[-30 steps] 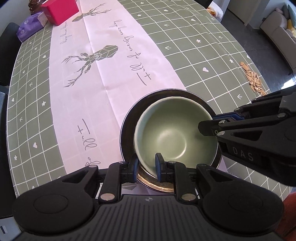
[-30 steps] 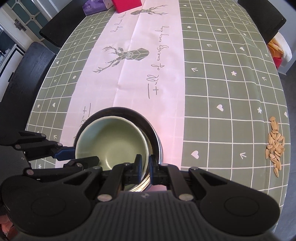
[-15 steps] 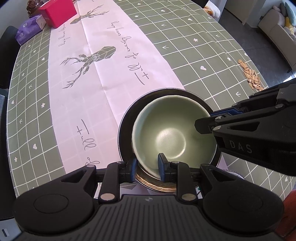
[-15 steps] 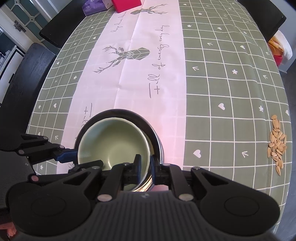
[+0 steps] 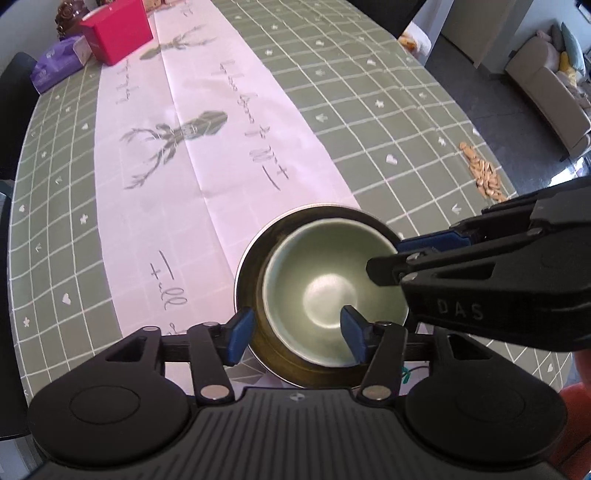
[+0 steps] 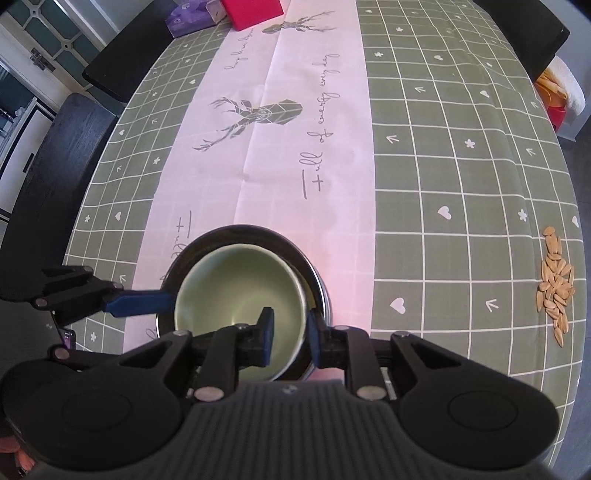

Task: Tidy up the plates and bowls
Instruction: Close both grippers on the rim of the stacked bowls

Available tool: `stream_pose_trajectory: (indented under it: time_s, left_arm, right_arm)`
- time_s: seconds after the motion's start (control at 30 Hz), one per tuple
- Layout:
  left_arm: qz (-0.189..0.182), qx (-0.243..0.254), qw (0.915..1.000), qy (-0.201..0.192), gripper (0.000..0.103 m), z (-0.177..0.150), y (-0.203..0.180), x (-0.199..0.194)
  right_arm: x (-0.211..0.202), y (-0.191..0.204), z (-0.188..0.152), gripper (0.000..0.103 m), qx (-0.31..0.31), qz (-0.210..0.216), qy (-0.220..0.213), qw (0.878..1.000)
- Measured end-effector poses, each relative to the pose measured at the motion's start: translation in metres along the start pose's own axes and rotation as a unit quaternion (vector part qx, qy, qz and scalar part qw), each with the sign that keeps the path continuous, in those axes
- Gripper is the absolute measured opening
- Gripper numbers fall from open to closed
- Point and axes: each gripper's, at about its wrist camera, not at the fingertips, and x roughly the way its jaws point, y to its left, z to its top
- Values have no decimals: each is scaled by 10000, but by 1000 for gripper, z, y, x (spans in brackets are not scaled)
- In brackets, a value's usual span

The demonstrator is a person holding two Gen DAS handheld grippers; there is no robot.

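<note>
A pale green bowl (image 5: 325, 291) sits upright and empty, nested inside a larger dark bowl (image 5: 255, 273) with a shiny rim. The green one lies off-centre in it. Both rest on the tablecloth's pink strip.

A green checked cloth (image 5: 388, 122) with white hearts, stars and arrows covers the counter, and a pale pink runner (image 5: 207, 155) printed with grey deer and handwriting lies along its middle. At the far end of the counter a red box (image 5: 116, 31) sits on the runner's edge, with a purple tissue pack (image 5: 59, 66) just beside it towards the far left corner. A small heap of pale seeds (image 6: 556, 284) lies close to the right edge. Dark chairs (image 6: 51, 177) stand along the left side. Beyond the right edge, a beige sofa (image 5: 550, 85) stands on the grey floor.
</note>
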Motion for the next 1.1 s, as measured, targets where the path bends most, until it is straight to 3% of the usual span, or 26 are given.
stream_pose_trajectory:
  time_s: [0.13,0.27,0.4,0.57,0.7,0.8,0.93,0.97,1.1]
  left_arm:
    - [-100,-78,9995,-273,65,2,6,-15]
    - [-341,-230,9967,-702,65,-5,16,-30]
    - [-568,-498,9877,-1373,65,-23,26,-47]
    - [-470,-944,9692,-2226,65,-53,39,-60]
    - [-666,-1671,9505,-2535,65,-81,54,-55]
    - [-823,-2353,9286,-2749,69,-104,64,-44]
    - [-996,-3078,9003,-2913,72,-129,69,-21]
    - [-1042,-3167,8964,-2921,73,-132,69,-14]
    - [-1238,-3229,8945,-2833,77,-142,67,11]
  right_arm:
    - [-14,0,2,26,-5,53,-202,9998]
    - [-30,-5,-1,43,14,145,-519,9985]
    - [-45,-13,-15,52,17,304,-1034,9942]
    - [-52,-25,-43,59,164,334,-1558,9871]
    - [-47,-40,-68,61,606,661,-1838,9789]
    - [-38,-53,-86,70,1152,1115,-1977,9671]
    - [-22,-60,-104,78,1589,1396,-2226,9517]
    - [-17,-60,-108,80,1645,1402,-2278,9494]
    - [1,-64,-116,83,1788,1612,-2252,9441]
